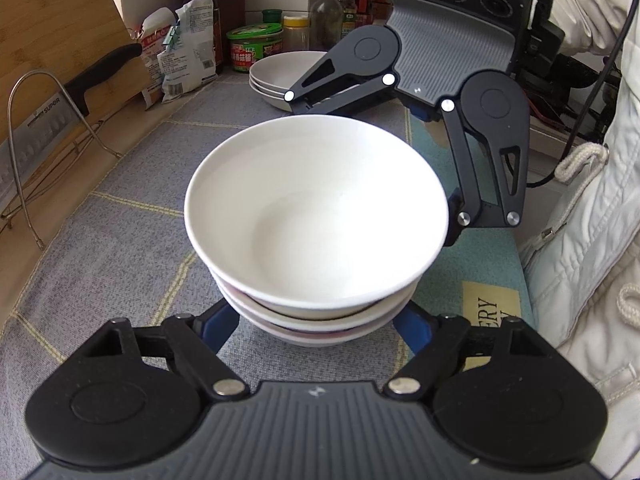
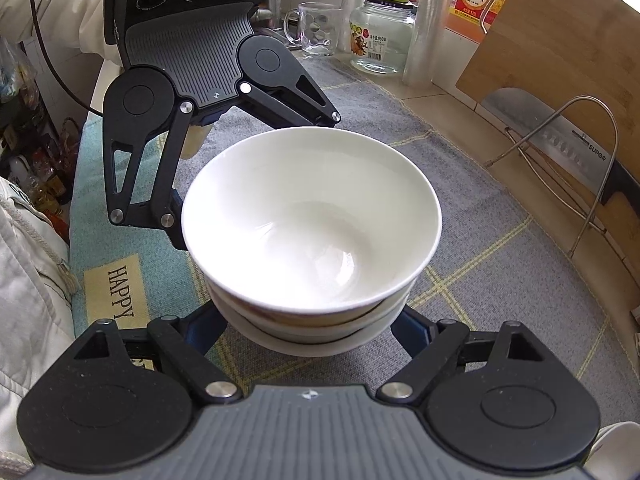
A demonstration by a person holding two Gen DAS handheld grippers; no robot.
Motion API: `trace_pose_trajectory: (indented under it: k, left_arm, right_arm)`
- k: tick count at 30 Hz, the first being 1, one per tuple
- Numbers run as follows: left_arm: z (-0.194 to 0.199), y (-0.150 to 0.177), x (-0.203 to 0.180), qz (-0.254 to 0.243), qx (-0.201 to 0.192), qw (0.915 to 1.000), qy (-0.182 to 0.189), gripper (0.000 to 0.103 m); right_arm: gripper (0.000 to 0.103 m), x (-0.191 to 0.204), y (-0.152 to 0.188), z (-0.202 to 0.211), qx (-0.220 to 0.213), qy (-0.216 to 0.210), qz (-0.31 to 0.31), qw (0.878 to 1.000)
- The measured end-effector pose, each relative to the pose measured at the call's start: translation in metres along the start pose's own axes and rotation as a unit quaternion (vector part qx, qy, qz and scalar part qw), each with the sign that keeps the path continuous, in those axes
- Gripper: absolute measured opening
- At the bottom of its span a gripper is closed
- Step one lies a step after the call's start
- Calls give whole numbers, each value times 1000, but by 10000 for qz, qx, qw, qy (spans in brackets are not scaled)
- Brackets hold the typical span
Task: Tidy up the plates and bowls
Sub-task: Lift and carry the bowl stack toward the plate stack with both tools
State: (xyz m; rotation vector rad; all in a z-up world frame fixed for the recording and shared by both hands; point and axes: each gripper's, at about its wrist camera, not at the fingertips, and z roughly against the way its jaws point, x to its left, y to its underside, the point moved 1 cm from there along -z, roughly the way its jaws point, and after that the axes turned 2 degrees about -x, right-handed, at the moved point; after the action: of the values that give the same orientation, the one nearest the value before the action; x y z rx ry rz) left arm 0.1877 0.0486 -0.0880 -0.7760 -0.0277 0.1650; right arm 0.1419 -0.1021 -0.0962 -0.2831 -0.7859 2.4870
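A stack of three white bowls (image 1: 316,216) stands on the grey checked cloth (image 1: 120,248); it also shows in the right wrist view (image 2: 312,216). My left gripper (image 1: 318,326) is open wide, its blue-padded fingers (image 1: 218,326) on either side of the stack's lowest bowl. My right gripper (image 2: 312,330) is open wide the same way from the opposite side, fingers (image 2: 202,330) flanking the stack's base. Each gripper shows in the other's view, beyond the bowls. A second stack of white bowls (image 1: 276,76) sits at the back.
A knife rack (image 1: 36,160) with a cleaver and a bamboo board (image 1: 60,20) stands at the left. Sauce bottles, jars (image 1: 256,46) and a packet line the back wall. A glass mug (image 2: 316,28) and a glass jar (image 2: 382,32) stand behind. The person's white jacket (image 1: 592,240) is at the right.
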Motion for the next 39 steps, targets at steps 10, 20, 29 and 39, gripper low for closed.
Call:
trace_pose_trajectory:
  k: [10, 20, 29, 39]
  left_arm:
    - [-3, 0, 8, -22, -25, 9998, 198, 84]
    - [-2, 1, 6, -31, -17, 9999, 163, 84]
    - [-3, -5, -5, 59, 31, 9998, 181, 84]
    - [-14, -31, -14, 22, 8, 10000, 67, 84]
  right_arm:
    - [91, -1, -2, 0, 49, 15, -65, 10000]
    - [91, 3, -1, 0, 46, 116, -91, 9999]
    - [91, 3, 1, 6, 97, 20, -132, 9999]
    - [91, -6, 11, 32, 28, 53, -98, 9999]
